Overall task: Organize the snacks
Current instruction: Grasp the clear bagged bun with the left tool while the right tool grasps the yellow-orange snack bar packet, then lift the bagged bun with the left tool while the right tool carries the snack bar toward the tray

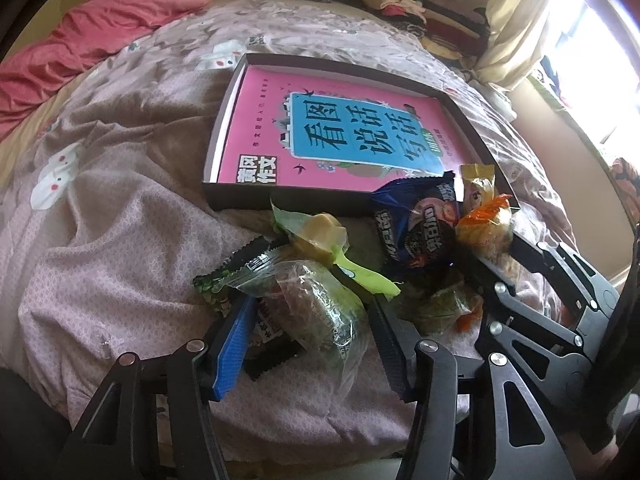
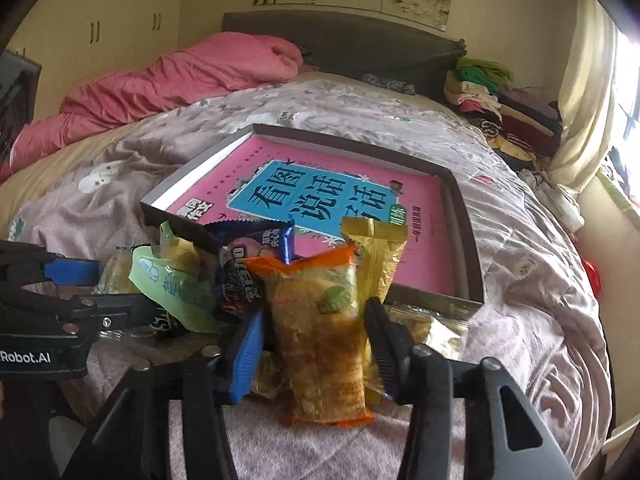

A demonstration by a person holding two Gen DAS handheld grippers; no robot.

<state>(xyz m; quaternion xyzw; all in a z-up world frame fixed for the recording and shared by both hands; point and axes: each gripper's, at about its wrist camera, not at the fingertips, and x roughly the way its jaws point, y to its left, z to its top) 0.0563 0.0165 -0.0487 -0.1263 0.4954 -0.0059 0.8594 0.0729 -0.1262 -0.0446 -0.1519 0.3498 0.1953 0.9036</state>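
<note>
Jaws first: the right gripper (image 2: 316, 344) pinches an orange snack packet (image 2: 324, 340), and the left gripper (image 1: 304, 340) straddles a clear-wrapped cake (image 1: 316, 312), contact unclear. Beyond on the bed (image 1: 100, 240), the shallow box (image 1: 224, 120) holds only a pink book (image 1: 340, 136). Snacks sit heaped at its near edge; sorting has barely begun.

Wrapped snacks (image 2: 324, 320) heaped on bedspread, beside shallow box (image 2: 464, 216)

Snack packets (image 2: 320, 320) lie before the box (image 2: 464, 216) (book (image 2: 320, 196) inside) on the bed (image 2: 540, 280).
</note>
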